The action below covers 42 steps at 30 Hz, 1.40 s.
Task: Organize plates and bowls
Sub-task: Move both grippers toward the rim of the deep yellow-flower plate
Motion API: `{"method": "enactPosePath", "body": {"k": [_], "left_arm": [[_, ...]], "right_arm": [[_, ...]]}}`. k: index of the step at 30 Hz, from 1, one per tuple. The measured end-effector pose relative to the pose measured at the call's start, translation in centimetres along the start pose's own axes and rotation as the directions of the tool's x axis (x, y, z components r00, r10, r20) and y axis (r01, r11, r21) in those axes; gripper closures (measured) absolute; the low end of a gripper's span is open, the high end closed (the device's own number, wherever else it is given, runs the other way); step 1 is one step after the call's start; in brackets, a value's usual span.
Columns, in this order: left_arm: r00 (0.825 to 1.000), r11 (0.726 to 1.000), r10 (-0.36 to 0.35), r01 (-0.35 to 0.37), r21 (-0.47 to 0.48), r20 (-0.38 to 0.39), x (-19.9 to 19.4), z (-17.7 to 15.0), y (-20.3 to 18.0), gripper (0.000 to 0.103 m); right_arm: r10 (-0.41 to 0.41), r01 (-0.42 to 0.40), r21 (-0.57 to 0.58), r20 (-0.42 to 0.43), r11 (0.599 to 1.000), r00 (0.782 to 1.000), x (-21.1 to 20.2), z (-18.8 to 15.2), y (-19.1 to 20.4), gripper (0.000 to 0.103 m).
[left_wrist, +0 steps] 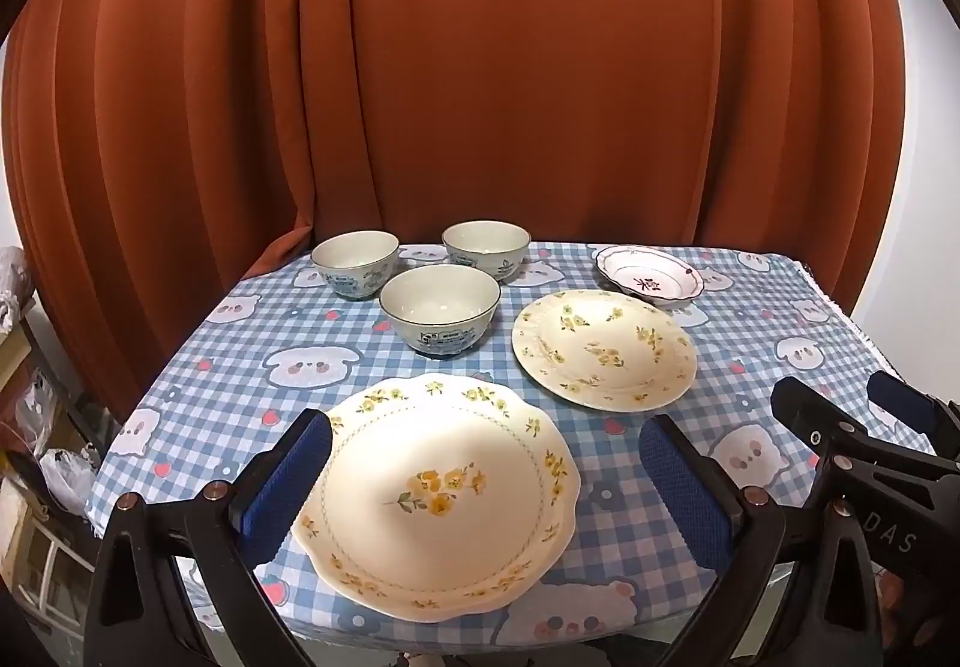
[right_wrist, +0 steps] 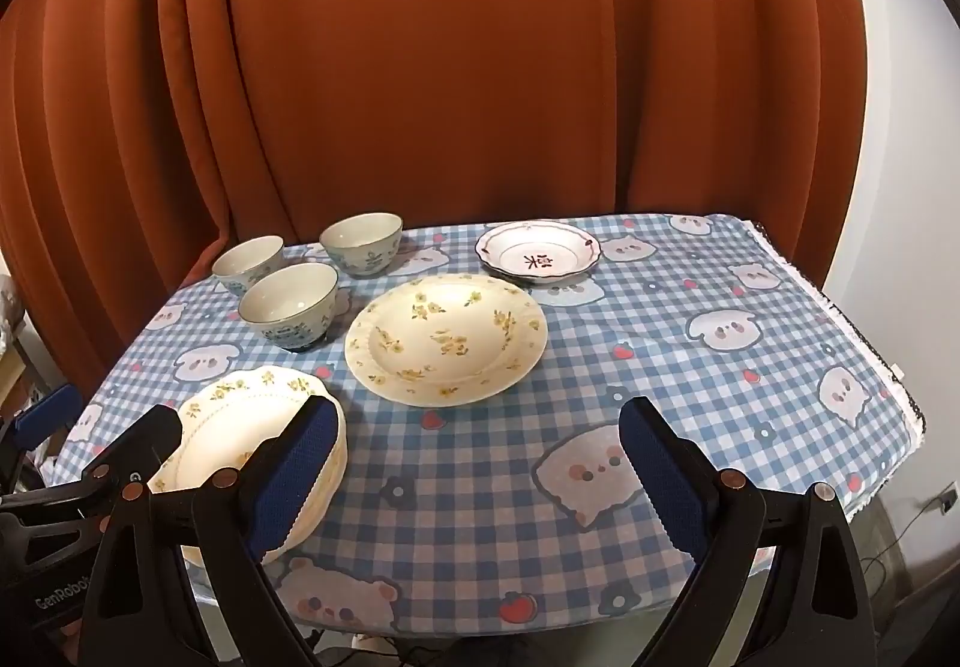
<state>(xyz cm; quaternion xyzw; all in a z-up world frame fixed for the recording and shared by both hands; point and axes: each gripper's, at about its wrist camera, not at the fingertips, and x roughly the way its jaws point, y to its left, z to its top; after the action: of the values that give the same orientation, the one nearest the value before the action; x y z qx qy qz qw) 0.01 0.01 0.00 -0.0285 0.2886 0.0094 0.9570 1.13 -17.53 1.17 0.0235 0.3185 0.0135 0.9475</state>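
A scalloped cream plate with yellow flowers (left_wrist: 441, 493) (right_wrist: 240, 427) lies at the table's near edge. My left gripper (left_wrist: 486, 442) hovers open above it, nothing between its blue pads. A round floral plate (left_wrist: 603, 349) (right_wrist: 447, 337) lies mid-table. A small white plate with a red rim and a character (left_wrist: 649, 274) (right_wrist: 537, 251) sits at the back. Three blue-patterned bowls (left_wrist: 440, 307) (left_wrist: 355, 262) (left_wrist: 486, 247) stand at the back left, upright and apart; the front bowl (right_wrist: 289, 310). My right gripper (right_wrist: 477, 427) is open over bare cloth, right of the scalloped plate.
The table wears a blue checked cloth with cartoon animals (right_wrist: 660, 337). A rust-orange curtain (left_wrist: 480, 66) hangs right behind the table. Clutter and plastic bags (left_wrist: 60, 475) sit low on the left. The cloth's right edge (right_wrist: 864, 343) drops beside a white wall.
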Motion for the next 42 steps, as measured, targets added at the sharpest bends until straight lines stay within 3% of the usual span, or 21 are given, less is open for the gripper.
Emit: {"method": "enactPosePath", "body": {"k": [32,42], "left_arm": [[1.0,1.0,0.01,-0.01,0.027,-0.016,-0.3,-0.5,-0.1,0.0],[0.997,0.999,0.043,-0.041,0.034,-0.065,0.8,-0.4,0.2,0.0]], "right_arm": [[-0.018,0.018,-0.002,-0.007,1.0,1.0,-0.5,-0.2,-0.1,0.006],[-0.015,0.014,-0.009,-0.045,1.0,0.999,0.8,0.4,0.2,0.006]]}}
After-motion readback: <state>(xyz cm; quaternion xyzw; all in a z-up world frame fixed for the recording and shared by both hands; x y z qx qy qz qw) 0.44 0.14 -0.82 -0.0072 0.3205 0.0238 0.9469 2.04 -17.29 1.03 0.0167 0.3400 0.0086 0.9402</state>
